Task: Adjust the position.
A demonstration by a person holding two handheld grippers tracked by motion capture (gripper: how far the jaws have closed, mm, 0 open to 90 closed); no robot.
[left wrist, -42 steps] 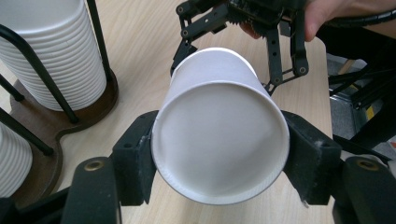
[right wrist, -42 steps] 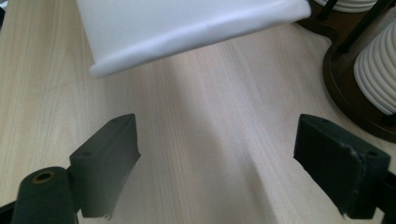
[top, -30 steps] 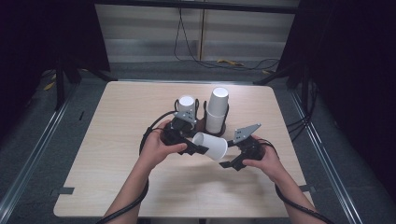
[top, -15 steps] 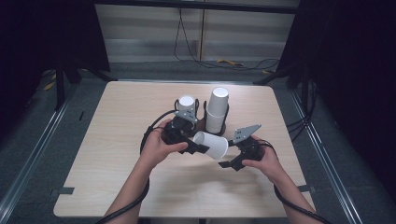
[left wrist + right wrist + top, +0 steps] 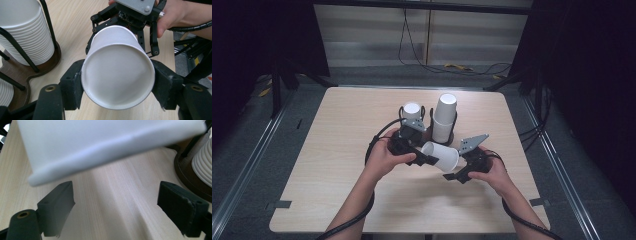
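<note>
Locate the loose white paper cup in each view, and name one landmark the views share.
High view: the paper cup lies on its side at table centre, between the left gripper and right gripper.
Left gripper view: centre, clamped between the black jaws.
Right gripper view: blurred along the top, above the open jaws.
Shared landmark: the cup stack in its dark holder.

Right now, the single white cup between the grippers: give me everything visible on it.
The white cup looks like plain paper, tapered, with a rolled rim and no print. It lies on its side above the wooden table, closed base toward the left gripper's camera. The left gripper is shut on it, one pad pressing each side near the base. The right gripper is open; in its own view the cup hangs above the spread pads, apart from them. The cup rack stands beside it, not touching.
</note>
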